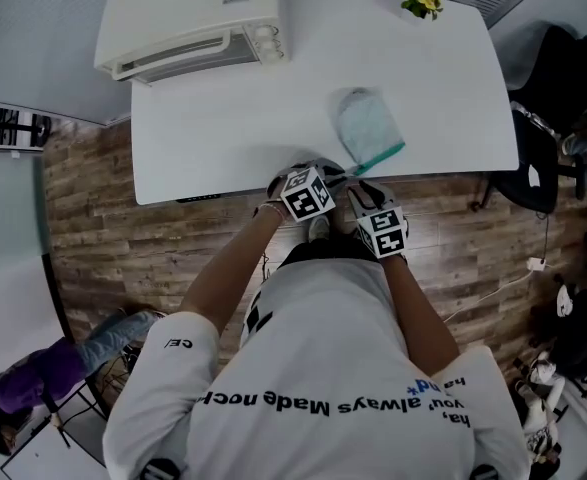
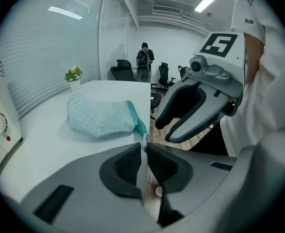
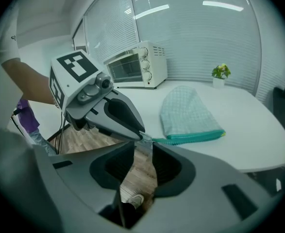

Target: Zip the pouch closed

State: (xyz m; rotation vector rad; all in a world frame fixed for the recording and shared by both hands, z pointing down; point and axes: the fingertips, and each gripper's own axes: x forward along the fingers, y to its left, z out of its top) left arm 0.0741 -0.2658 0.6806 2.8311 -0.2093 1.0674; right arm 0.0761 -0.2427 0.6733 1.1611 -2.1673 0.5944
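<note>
A pale teal checked pouch (image 1: 366, 126) lies on the white table (image 1: 223, 128) near its front edge, with the darker teal zipper (image 1: 378, 155) along the near side. In the right gripper view the pouch (image 3: 186, 113) lies flat and its zipper (image 3: 191, 138) ends at the tip of my left gripper (image 3: 141, 135), which is shut on that zipper end. In the left gripper view the jaws of my left gripper (image 2: 143, 152) stand almost together on that end. My right gripper (image 3: 140, 159) is open just beside it, past the table edge, with only floor between its pads.
A cream toaster oven (image 1: 188, 18) stands at the table's far left corner and a small potted plant (image 1: 421, 1) at the far edge. Black office chairs (image 1: 553, 118) stand to the right. Wooden floor lies below the front edge.
</note>
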